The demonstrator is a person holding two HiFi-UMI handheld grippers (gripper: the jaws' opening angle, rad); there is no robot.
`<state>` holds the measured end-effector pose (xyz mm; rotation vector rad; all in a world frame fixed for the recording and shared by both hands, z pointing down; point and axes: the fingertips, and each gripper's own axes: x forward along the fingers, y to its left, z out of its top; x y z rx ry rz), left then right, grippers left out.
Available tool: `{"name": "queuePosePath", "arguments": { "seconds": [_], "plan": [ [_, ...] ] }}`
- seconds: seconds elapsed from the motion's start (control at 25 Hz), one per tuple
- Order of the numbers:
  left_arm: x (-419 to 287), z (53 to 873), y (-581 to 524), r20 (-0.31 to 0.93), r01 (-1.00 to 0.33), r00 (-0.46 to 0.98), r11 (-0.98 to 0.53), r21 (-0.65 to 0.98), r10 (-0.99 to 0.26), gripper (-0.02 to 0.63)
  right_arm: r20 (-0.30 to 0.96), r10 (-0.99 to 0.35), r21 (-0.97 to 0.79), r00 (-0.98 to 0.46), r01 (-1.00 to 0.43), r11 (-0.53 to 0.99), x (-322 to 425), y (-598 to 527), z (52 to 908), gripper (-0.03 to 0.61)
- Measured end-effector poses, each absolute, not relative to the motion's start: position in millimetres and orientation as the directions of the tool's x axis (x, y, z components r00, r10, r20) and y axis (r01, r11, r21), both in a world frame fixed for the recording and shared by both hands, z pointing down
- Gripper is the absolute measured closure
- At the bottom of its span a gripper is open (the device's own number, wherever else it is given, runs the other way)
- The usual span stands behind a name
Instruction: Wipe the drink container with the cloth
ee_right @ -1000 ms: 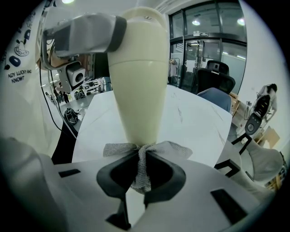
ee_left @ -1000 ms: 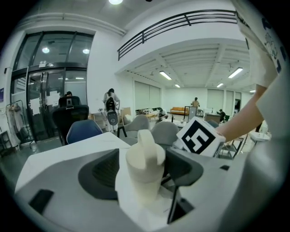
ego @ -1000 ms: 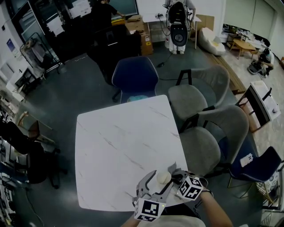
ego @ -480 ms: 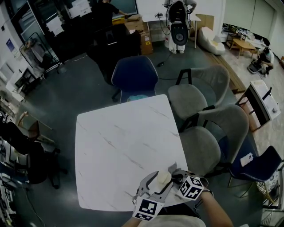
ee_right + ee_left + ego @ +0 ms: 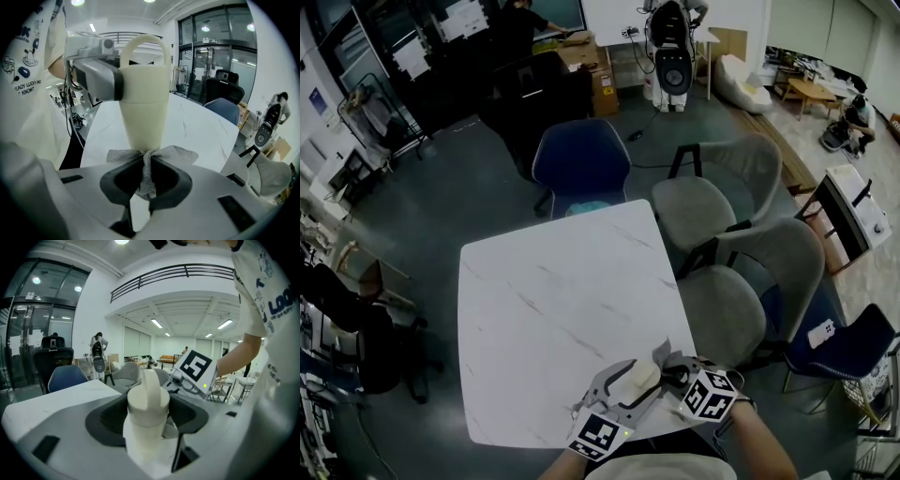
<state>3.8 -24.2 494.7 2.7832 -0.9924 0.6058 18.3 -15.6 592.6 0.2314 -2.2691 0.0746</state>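
Cream drink container (image 5: 147, 401), likely light, stiff, slick: grip body. Left gripper (image 5: 630, 384) jaws wide, just closing, clamp it over table (image 5: 544, 300) edge. Right gripper (image 5: 146, 180) pinches soft mesh cloth (image 5: 149, 164).

free: tabletop (image 5: 553, 309) ahead, left | blocked: grey chairs (image 5: 722, 314) right, blue chair (image 5: 581, 164) far

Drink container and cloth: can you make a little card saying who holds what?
drink container: cream, loop handle on top
left gripper: clamped on the drink container, jaws just closed in a bit
right gripper: pinching the cloth
cloth: grey mesh, looks pressed against the container's lower side
table: white, marbled
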Motion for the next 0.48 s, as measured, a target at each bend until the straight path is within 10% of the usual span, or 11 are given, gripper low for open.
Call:
{"name": "queuePosePath", "arguments": {
  "seconds": [0.48],
  "plan": [
    [4.5,494.7,-22.7,0.431,-0.426,0.813,-0.905,-0.021,-0.392,0.334,0.719,-0.067,0.041,-0.691,-0.055,0.998,16.8,-20.7,539.8,0.534]
  ]
}}
